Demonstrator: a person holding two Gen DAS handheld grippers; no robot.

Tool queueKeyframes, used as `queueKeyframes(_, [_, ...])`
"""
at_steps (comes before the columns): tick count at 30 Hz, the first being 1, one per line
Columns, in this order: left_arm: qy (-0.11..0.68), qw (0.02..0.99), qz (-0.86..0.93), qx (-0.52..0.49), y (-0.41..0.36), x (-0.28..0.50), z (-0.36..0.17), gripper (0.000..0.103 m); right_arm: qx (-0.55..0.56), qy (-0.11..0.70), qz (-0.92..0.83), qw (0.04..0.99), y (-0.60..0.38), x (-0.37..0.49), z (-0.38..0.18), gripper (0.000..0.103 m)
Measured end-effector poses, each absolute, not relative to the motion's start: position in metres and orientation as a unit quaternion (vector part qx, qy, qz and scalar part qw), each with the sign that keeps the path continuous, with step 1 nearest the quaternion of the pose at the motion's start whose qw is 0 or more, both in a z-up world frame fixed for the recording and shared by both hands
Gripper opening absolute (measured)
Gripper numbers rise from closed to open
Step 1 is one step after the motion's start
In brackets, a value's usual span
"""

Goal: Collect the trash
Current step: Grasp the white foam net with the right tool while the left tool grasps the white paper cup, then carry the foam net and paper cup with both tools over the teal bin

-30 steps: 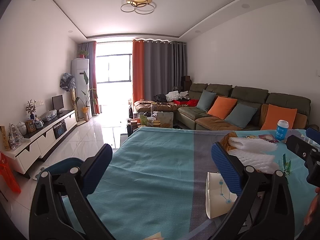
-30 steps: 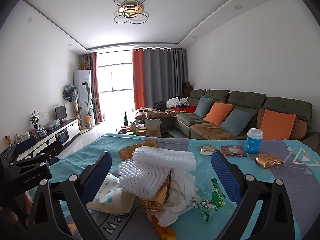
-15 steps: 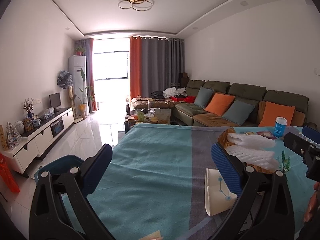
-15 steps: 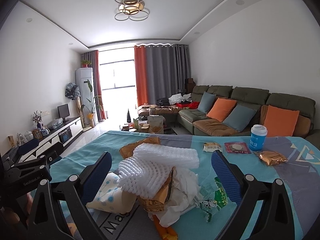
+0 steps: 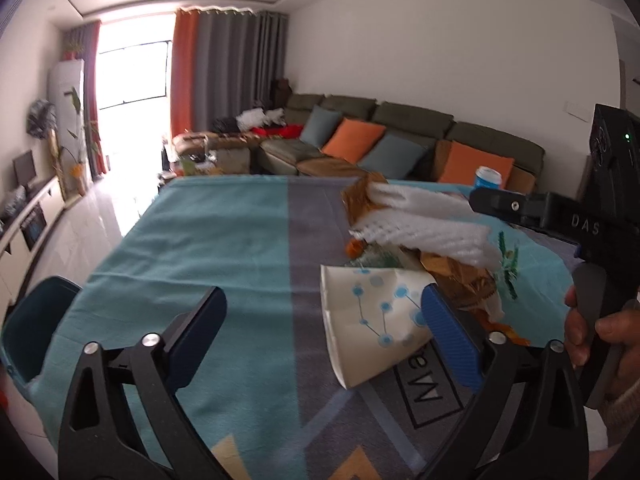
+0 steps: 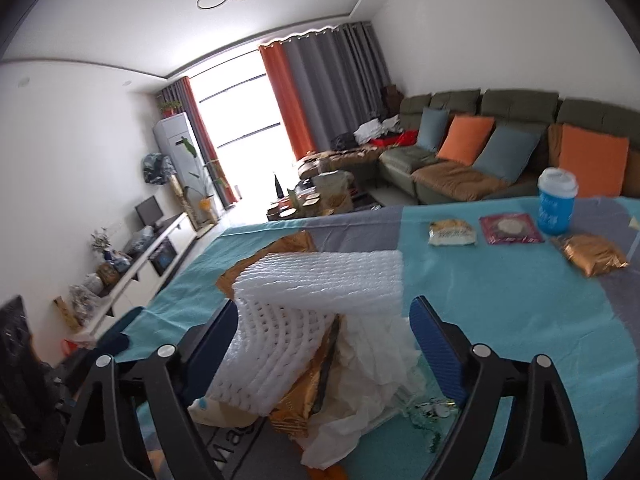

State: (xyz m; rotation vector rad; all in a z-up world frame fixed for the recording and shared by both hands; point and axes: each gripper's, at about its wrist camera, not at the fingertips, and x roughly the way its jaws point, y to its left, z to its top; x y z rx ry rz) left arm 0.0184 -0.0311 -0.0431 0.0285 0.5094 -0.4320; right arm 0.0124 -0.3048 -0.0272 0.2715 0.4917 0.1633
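Readable writing first: "DAS" in pale letters on the black body of the right gripper [image 5: 576, 220] at 3 o'clock in the left wrist view; "Ma" inside a dark outlined box printed on the teal and grey cloth [image 5: 208, 240] covering the counter, seen upside down at 5 o'clock there. White characters on the blue cup [image 6: 556, 202], too blurred to read.

Trash pile [image 6: 320, 340] heaped mid-counter, at 6 o'clock in the right wrist view. Topped by two sheets of white foam netting [image 6: 324, 280], upper sheet lying with long axis running 9 to 3 o'clock, lower one drooping toward 7 o'clock. Beneath: crumpled white tissue [image 6: 376, 356], gold-brown foil wrappers, a green-printed clear wrapper [image 6: 424, 412]. Flattened white paper cup [image 5: 372, 320] with blue dot-and-line pattern at the pile's near-left edge, open mouth toward 11 o'clock in the left wrist view.

Well apart at 2 o'clock: yellow snack packet [image 6: 452, 234], maroon packet [image 6: 510, 228], gold foil bag [image 6: 592, 254], just beside the blue cup.

Left gripper [image 5: 324, 336] closing but wide apart, right finger overlapping the paper cup's edge, not pressing. Right gripper [image 6: 324, 344] likewise closing, foam netting and tissue between its fingers, pads clear of them. Hand [image 5: 608, 344] wrapped around the right gripper's handle.
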Motion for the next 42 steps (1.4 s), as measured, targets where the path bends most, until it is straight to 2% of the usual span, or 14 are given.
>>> queueKeyframes(5, [0.303,0.914,-0.271,-0.004,-0.037,0.033,-0.060,0.076,0.140,0.251,0.142,0.947,-0.293,0.003,-0.029,0.084])
queueKeyframes(7, [0.322,0.900,-0.292,-0.020,-0.036,0.039,-0.065,0.075,0.135,0.255,0.162,0.944,-0.285,-0.003,-0.028,0.084])
queueKeyframes(9, [0.334,0.889,-0.311,-0.036,-0.035,0.043,-0.069,0.069,0.118,0.260,0.170,0.943,-0.275,-0.007,-0.028,0.084])
queueKeyframes(11, [0.347,0.878,-0.326,-0.050,-0.033,0.046,-0.072,0.056,0.102,0.263,0.166,0.945,-0.269,-0.008,-0.030,0.083])
queueKeyframes(12, [0.353,0.873,-0.331,-0.055,-0.031,0.047,-0.073,0.054,0.098,0.267,0.166,0.944,-0.268,-0.008,-0.032,0.075])
queueKeyframes(13, [0.357,0.869,-0.338,-0.062,-0.030,0.049,-0.075,0.047,0.098,0.271,0.169,0.943,-0.268,-0.007,-0.033,0.063])
queueKeyframes(14, [0.359,0.866,-0.342,-0.067,-0.030,0.048,-0.075,0.036,0.099,0.277,0.172,0.940,-0.267,-0.005,-0.034,0.058])
queueKeyframes(15, [0.362,0.864,-0.343,-0.068,-0.030,0.050,-0.077,0.032,0.101,0.282,0.173,0.938,-0.268,-0.003,-0.036,0.051])
queueKeyframes(17, [0.363,0.863,-0.345,-0.069,-0.029,0.050,-0.078,0.024,0.106,0.282,0.173,0.938,-0.269,-0.001,-0.038,0.040])
queueKeyframes(19, [0.359,0.863,-0.349,-0.070,-0.028,0.049,-0.078,0.019,0.108,0.281,0.178,0.937,-0.269,-0.001,-0.036,0.021])
queueKeyframes(22, [0.352,0.865,-0.351,-0.071,-0.021,0.043,-0.074,0.014,0.096,0.279,0.180,0.938,-0.265,-0.002,-0.031,0.012])
queueKeyframes(29, [0.332,0.875,-0.342,-0.080,0.003,0.026,-0.060,0.003,0.096,0.256,0.212,0.938,-0.255,-0.008,-0.013,0.011])
queueKeyframes(42, [0.297,0.912,-0.267,-0.095,0.081,0.009,-0.030,0.003,0.167,0.277,0.337,0.884,-0.225,0.018,-0.001,0.010])
